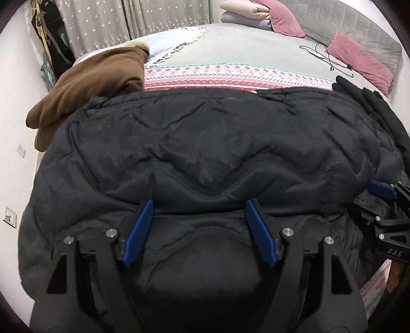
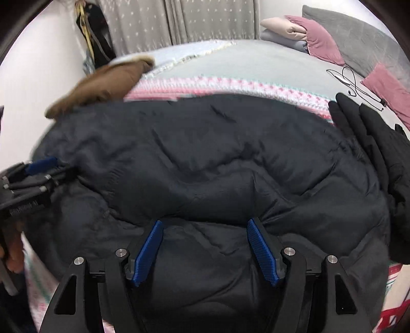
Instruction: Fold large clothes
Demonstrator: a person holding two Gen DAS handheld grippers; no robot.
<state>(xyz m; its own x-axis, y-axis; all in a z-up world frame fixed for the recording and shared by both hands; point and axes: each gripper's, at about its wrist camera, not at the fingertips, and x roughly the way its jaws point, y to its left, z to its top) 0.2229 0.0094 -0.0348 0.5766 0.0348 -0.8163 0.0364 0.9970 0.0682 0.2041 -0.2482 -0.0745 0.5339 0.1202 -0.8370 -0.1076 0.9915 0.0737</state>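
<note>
A large dark padded jacket (image 1: 205,143) lies spread across the near part of the bed; it also fills the right wrist view (image 2: 210,158). My left gripper (image 1: 200,205) is open, its blue pads (image 1: 139,230) wide apart just above the jacket's near folded edge, holding nothing. My right gripper (image 2: 205,225) is also open over the jacket's near edge, empty. The right gripper shows at the right edge of the left wrist view (image 1: 381,190), and the left gripper shows at the left edge of the right wrist view (image 2: 38,164).
A brown coat (image 1: 97,76) lies at the bed's far left. Black clothes (image 1: 379,107) are piled at the right. A patterned pink blanket (image 1: 230,76) covers the bed. Pink pillows (image 1: 358,59), a cable (image 1: 330,59) and folded bedding (image 1: 246,12) lie beyond.
</note>
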